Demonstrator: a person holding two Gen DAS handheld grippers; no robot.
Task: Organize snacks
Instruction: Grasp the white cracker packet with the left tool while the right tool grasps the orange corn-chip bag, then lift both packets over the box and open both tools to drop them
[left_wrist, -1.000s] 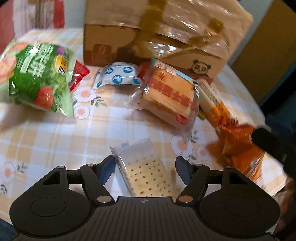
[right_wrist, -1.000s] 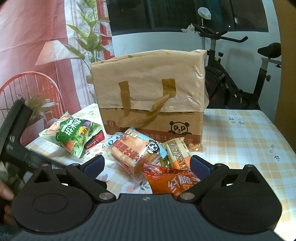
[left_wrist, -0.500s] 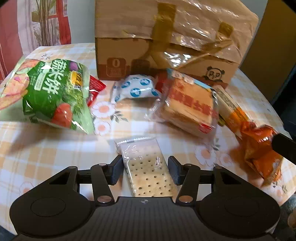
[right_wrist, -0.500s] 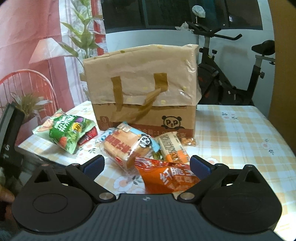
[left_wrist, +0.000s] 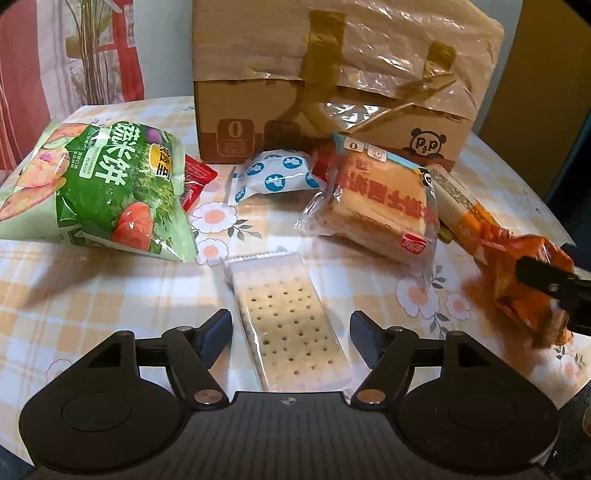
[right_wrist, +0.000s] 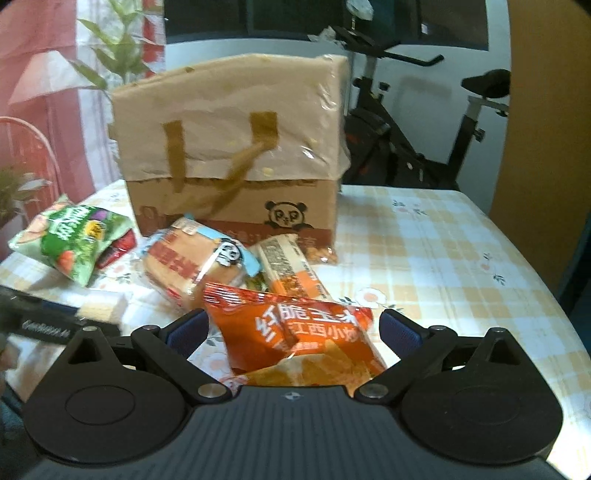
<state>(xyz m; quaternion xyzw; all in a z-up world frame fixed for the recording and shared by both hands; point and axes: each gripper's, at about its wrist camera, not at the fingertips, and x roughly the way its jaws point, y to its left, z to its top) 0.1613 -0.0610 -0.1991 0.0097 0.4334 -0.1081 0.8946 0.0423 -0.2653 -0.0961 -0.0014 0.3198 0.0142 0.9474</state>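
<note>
A clear pack of crackers (left_wrist: 284, 306) lies flat on the chequered tablecloth (left_wrist: 110, 295), between the fingers of my left gripper (left_wrist: 291, 326). Its jaws are opening, and there is a gap on each side of the pack. An orange snack bag (right_wrist: 295, 332) lies between the wide-set fingers of my right gripper (right_wrist: 293, 325), and the pads do not press on it. In the left wrist view this orange snack bag (left_wrist: 517, 266) sits at the right table edge, with one right finger (left_wrist: 543, 277) over it.
A taped cardboard box (left_wrist: 332, 122) stands at the back. In front of it lie a green rice-cracker bag (left_wrist: 99, 192), a red packet (left_wrist: 195, 177), a white-and-blue packet (left_wrist: 273, 177), a bread pack (left_wrist: 376, 206) and a long bar pack (left_wrist: 461, 203). An exercise bike (right_wrist: 424, 129) stands behind the table.
The left jaws narrowed around the cracker pack half a second ago and have spread again. The right view has tipped downward, and the orange bag now reaches further in between its fingers.
</note>
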